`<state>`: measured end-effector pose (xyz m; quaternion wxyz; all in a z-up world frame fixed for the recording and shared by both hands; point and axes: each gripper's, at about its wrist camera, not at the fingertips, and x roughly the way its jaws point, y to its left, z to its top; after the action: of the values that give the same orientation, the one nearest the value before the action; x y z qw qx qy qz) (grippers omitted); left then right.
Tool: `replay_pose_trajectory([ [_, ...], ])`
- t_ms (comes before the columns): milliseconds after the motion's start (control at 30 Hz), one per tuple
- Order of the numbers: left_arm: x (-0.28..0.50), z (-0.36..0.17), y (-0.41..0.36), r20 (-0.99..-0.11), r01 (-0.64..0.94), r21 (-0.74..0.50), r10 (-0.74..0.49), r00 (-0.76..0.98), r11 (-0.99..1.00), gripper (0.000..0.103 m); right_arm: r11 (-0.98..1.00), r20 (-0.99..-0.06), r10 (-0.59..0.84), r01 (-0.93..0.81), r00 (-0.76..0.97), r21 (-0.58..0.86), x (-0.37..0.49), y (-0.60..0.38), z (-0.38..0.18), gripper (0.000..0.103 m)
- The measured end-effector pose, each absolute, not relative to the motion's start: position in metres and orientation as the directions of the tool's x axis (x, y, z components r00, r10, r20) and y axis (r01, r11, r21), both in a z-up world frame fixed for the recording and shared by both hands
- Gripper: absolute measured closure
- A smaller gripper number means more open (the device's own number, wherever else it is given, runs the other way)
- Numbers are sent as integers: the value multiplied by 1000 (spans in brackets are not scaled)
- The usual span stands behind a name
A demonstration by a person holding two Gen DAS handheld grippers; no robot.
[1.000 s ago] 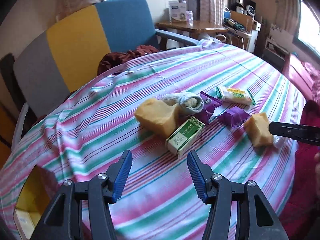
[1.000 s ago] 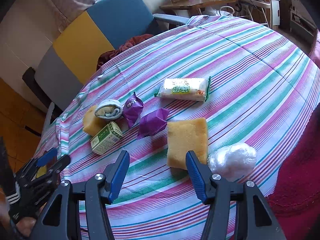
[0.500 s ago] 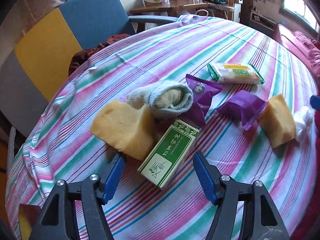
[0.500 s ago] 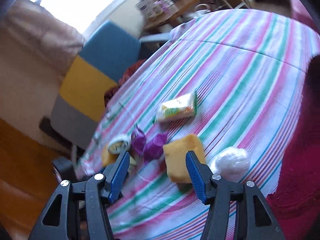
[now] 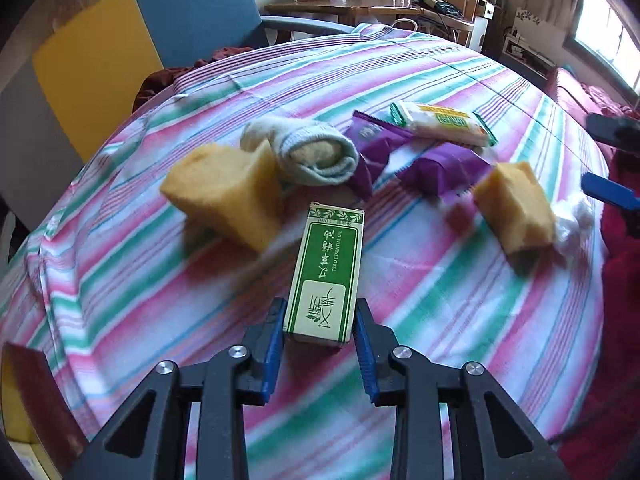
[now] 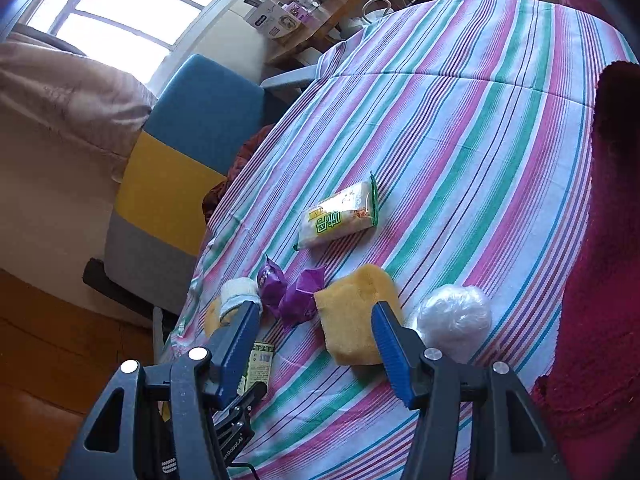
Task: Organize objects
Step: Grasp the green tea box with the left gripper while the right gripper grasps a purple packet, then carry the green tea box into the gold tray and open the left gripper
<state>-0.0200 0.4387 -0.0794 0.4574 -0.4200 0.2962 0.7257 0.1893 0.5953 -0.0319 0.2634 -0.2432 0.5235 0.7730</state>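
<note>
1. Striped cloth covers the round worktop [image 5: 460,300], with a blue and yellow chair [image 5: 140,32] behind it.
2. Left tongs [image 5: 319,330] pinch the near end of the green box [image 5: 326,276]; both blue pads touch its sides. The box's far end points at the rolled sock [image 5: 316,156].
3. Left of the box sits a sponge [image 5: 228,196]; right of it, two purple packets [image 5: 444,170], a second sponge [image 5: 514,210] and a plastic ball [image 6: 454,318].
4. Right tongs [image 6: 316,344] are spread wide and hold nothing, hovering over that second sponge.
5. Judged step: the box grasp is made. Next comes lifting it clear and carrying it to its place without knocking the sponge beside it.
</note>
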Motion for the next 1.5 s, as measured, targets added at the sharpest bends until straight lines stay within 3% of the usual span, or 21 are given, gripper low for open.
replay_pose_trajectory([
  [267, -2, -77, 396, -875, -885, -23, 438, -207, -465, 70, -475, -779, 88, -713, -621, 516, 149, 584, -27, 44],
  [467, -2, -76, 377, -867, -861, -65, 456, -201, -504, 70, -638, -863, 146, -713, -483, 291, 94, 588, -14, 44],
  [600, 0, -74, 369, -864, -853, -81, 463, -198, -516, 70, -725, -924, 150, -675, -352, 140, 50, 589, -27, 44],
  [800, -4, -74, 358, -861, -838, -97, 467, -200, -536, 70, -745, -965, 143, -666, -219, 41, 14, 597, -50, 44],
  [900, -4, -73, 355, -860, -833, -102, 470, -202, -544, 70, -756, -972, 109, -652, -209, 56, 9, 597, -60, 44],
  [967, -4, -72, 352, -857, -831, -104, 473, -203, -546, 70, -765, -974, 93, -641, -206, 63, 8, 594, -66, 63],
  [1033, -5, -70, 350, -853, -830, -110, 480, -203, -547, 70, -770, -972, 96, -635, -215, 65, 10, 589, -71, 67],
  [1500, 3, -37, 316, -808, -808, -157, 544, -225, -568, 70, -850, -914, -31, -470, -405, 237, 34, 505, -64, 69],
])
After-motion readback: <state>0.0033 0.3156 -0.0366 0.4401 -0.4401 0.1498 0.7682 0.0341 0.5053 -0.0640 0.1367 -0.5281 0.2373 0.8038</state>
